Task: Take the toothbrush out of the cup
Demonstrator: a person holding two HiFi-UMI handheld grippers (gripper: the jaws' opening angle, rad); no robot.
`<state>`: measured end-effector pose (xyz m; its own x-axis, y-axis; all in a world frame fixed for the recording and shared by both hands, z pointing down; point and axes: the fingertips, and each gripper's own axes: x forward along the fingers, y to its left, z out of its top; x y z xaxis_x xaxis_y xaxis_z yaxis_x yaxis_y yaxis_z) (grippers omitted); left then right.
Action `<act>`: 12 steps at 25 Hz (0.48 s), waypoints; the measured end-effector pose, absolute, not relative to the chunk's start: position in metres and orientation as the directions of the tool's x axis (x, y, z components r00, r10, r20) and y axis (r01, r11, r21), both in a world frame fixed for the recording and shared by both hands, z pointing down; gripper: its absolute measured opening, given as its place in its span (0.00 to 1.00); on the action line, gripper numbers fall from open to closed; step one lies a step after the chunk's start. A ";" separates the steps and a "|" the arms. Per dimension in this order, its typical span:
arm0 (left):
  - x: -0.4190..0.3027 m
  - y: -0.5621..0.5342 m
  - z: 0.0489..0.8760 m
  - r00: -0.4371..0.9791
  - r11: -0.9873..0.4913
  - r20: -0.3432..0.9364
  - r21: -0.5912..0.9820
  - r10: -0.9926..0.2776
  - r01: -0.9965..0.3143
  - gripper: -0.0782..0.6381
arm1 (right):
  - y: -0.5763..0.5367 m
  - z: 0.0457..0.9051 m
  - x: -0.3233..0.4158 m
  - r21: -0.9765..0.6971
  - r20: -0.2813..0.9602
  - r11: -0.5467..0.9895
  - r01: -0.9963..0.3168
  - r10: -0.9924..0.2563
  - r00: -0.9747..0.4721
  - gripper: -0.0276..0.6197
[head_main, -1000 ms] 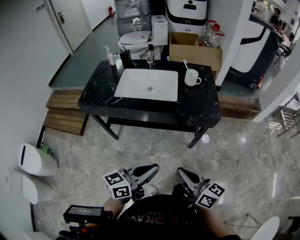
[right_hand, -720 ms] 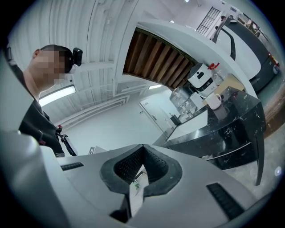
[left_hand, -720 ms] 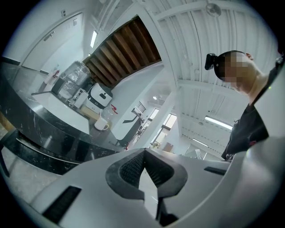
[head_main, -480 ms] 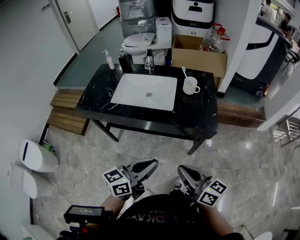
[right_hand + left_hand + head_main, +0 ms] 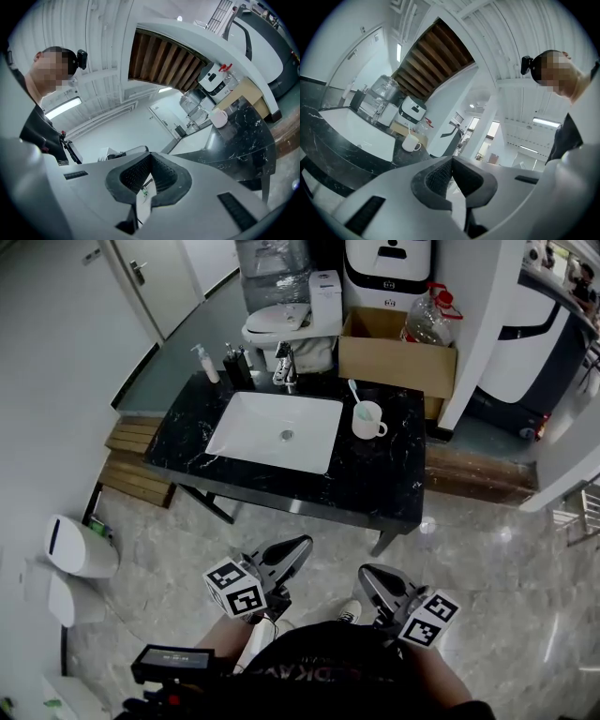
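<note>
A white sink [image 5: 272,432] sits in the shiny black stone worktop [image 5: 375,479]. A brown box [image 5: 398,360] stands behind it. The thin toothbrush [image 5: 354,391] leans in the round white cup [image 5: 367,420], right of the sink. My left claw [image 5: 304,543] and right claw [image 5: 365,571] are both closed on nothing, well apart from the cup.

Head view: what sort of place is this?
Likely a mock bathroom in a workshop: black marble counter with a white sink, a toilet behind it, a cup holding a toothbrush.

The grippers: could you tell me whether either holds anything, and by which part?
Nothing is held: the left gripper and right gripper are both shut and empty.
</note>
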<state>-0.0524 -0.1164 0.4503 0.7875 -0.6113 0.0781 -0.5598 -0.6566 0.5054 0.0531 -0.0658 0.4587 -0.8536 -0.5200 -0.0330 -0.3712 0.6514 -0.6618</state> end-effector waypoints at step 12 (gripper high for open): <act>-0.031 -0.209 0.449 0.685 -0.580 0.083 0.465 -0.723 -0.668 0.12 | -0.088 0.466 0.116 -0.676 -0.043 0.631 -0.380 -0.549 -0.835 0.06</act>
<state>-0.0307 -0.2095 0.4494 0.6855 -0.7234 0.0826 -0.6685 -0.5804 0.4651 0.1159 -0.0880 0.4659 -0.8346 -0.5491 -0.0434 -0.3799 0.6310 -0.6764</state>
